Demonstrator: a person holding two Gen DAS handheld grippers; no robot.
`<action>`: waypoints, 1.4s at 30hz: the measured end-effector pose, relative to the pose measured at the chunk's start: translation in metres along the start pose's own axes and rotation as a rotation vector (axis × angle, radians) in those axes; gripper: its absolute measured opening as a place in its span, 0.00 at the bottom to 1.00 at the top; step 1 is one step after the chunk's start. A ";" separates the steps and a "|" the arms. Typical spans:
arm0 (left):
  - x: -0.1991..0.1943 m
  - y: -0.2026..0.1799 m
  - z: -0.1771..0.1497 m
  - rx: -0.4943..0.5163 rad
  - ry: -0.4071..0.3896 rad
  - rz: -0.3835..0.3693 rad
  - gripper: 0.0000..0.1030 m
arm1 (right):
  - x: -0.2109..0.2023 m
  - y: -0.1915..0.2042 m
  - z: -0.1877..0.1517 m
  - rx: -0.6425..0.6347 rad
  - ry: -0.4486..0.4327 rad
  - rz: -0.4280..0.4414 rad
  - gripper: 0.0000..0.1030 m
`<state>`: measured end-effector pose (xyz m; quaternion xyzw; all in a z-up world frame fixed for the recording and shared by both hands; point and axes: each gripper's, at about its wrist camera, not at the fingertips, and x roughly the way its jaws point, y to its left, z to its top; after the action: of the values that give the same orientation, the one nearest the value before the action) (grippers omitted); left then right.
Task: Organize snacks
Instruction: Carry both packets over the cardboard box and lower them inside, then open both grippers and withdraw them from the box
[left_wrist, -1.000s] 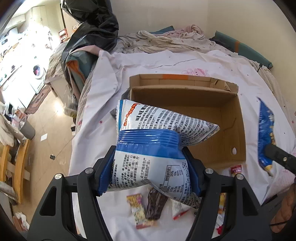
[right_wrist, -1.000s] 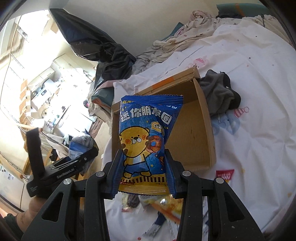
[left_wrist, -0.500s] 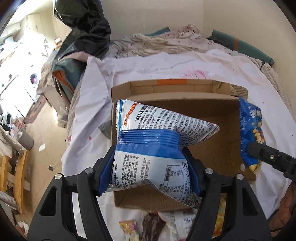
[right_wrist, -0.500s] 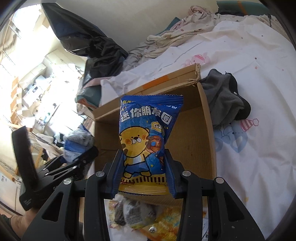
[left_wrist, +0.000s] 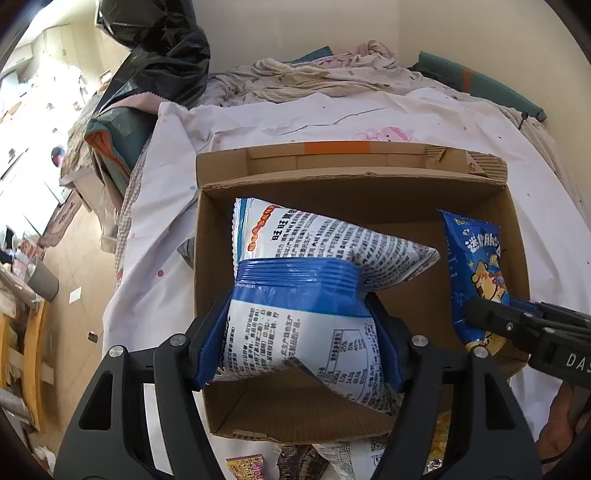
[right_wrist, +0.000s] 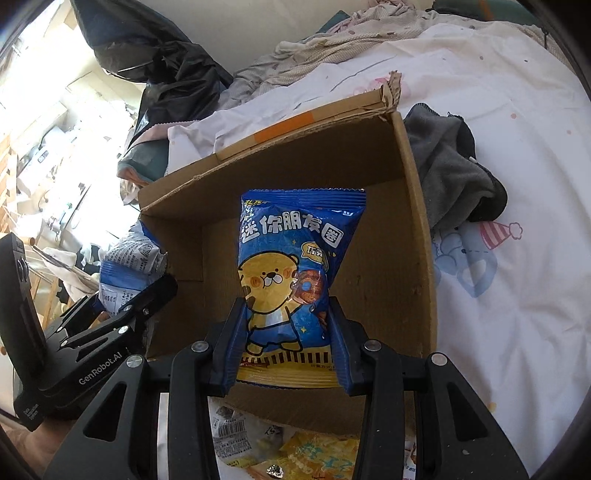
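We see a plain brown cardboard box (left_wrist: 476, 206) with an orange strip of tape (left_wrist: 336, 147) on its far flap at upper centre. Above the box, the snack bag (left_wrist: 306, 332) at centre frame is white with dense black print and a solid blue band. The second bag (right_wrist: 295, 273) is deep blue with white characters, a yellow cartoon bear and small stars. Each tool (left_wrist: 299, 354) (right_wrist: 286, 350) is black with blue pads. The bed sheet (right_wrist: 517, 295) is white with scattered coloured dots and pastel pink and blue cartoon prints. At right lies a dark grey cloth (right_wrist: 450, 170); at upper left, a glossy black plastic bag (left_wrist: 162, 48).
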<state>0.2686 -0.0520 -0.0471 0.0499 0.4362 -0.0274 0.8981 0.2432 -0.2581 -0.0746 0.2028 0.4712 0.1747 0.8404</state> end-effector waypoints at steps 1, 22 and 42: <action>0.001 0.001 0.001 -0.003 0.002 0.002 0.65 | 0.001 0.000 0.000 0.000 0.003 0.000 0.42; 0.001 0.001 -0.002 -0.015 -0.006 -0.036 0.97 | -0.006 0.000 0.003 0.035 -0.038 0.020 0.66; -0.030 0.015 -0.007 -0.057 -0.083 -0.040 0.97 | -0.044 0.007 0.001 0.021 -0.134 -0.028 0.90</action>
<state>0.2457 -0.0366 -0.0268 0.0142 0.4002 -0.0348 0.9156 0.2218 -0.2736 -0.0391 0.2164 0.4183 0.1441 0.8703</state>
